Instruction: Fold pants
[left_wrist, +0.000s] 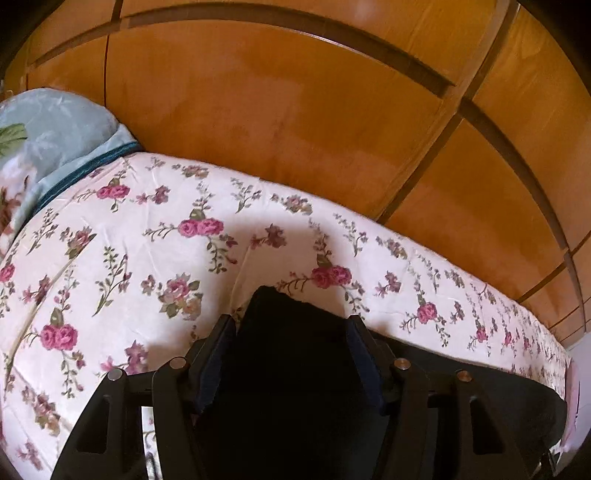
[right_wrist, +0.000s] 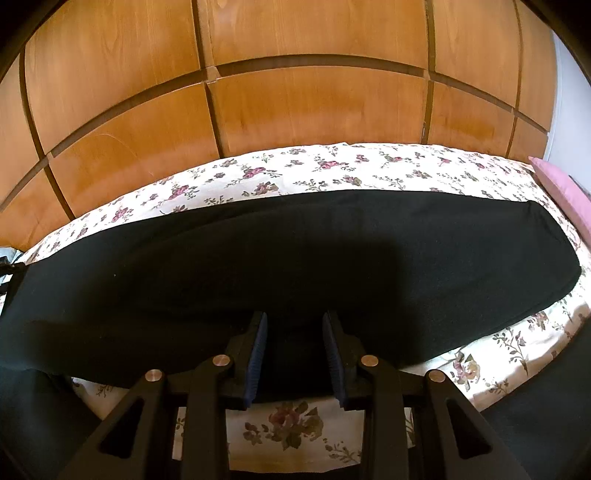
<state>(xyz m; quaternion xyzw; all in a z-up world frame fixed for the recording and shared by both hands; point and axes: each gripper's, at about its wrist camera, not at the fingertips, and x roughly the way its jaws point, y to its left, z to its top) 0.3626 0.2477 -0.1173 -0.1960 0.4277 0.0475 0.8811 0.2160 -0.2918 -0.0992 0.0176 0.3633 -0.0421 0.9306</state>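
Black pants (right_wrist: 295, 254) lie flat in a long strip across the floral bed sheet (right_wrist: 332, 166) in the right wrist view. My right gripper (right_wrist: 294, 317) is open, its jaws apart over the near edge of the pants, holding nothing. In the left wrist view one end of the black pants (left_wrist: 291, 354) sits between the fingers of my left gripper (left_wrist: 291, 321), with a cloth corner sticking up past the fingertips. The jaws stand fairly wide, and whether they pinch the cloth is unclear.
A wooden panelled wardrobe (right_wrist: 295, 103) runs along the far side of the bed. A light blue floral pillow (left_wrist: 48, 136) lies at the left end. A pink pillow (right_wrist: 561, 188) lies at the right end.
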